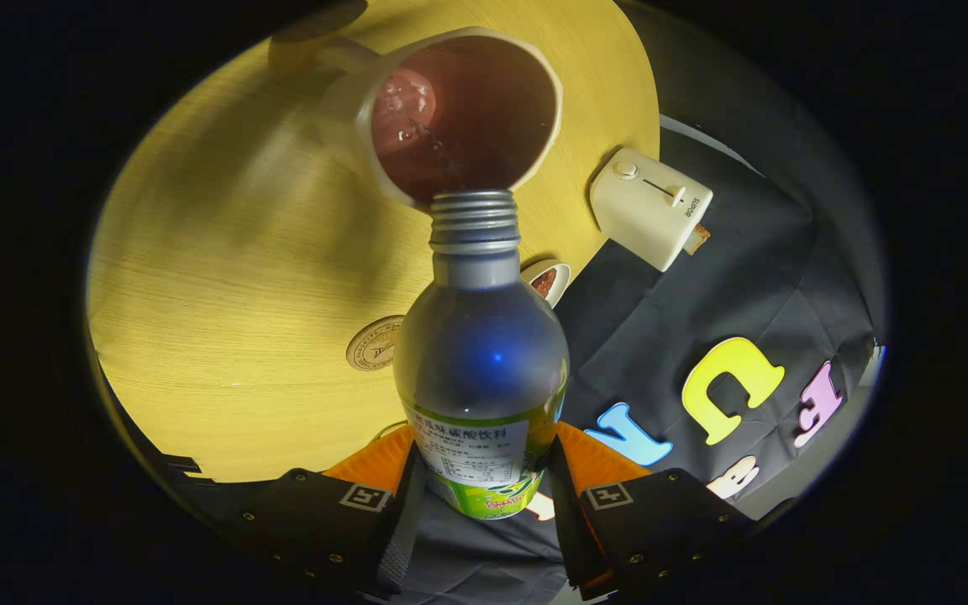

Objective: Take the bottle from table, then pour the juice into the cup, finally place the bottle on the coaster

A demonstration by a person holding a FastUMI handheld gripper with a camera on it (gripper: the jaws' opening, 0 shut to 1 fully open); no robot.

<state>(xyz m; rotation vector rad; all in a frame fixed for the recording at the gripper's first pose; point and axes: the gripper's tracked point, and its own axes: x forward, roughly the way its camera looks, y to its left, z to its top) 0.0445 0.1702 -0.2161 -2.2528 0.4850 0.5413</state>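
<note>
Wooden desk, upper left of frame: fingers grip the bottle at centre, tipped, mouth at the cup rim; a drifting mouth risks spilling juice beside the coaster.

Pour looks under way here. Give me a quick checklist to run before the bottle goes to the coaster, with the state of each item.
1. Jaws of the gripper shut on the bottle: ok.
2. Bottle mouth over the cup: ok.
3. Juice in cup: ok, dark liquid inside.
4. Bottle emptied: cannot tell.
5. Coaster bare, on the table beside the bottle: ok.
6. Toaster and small dish away from coaster: ok.
</note>
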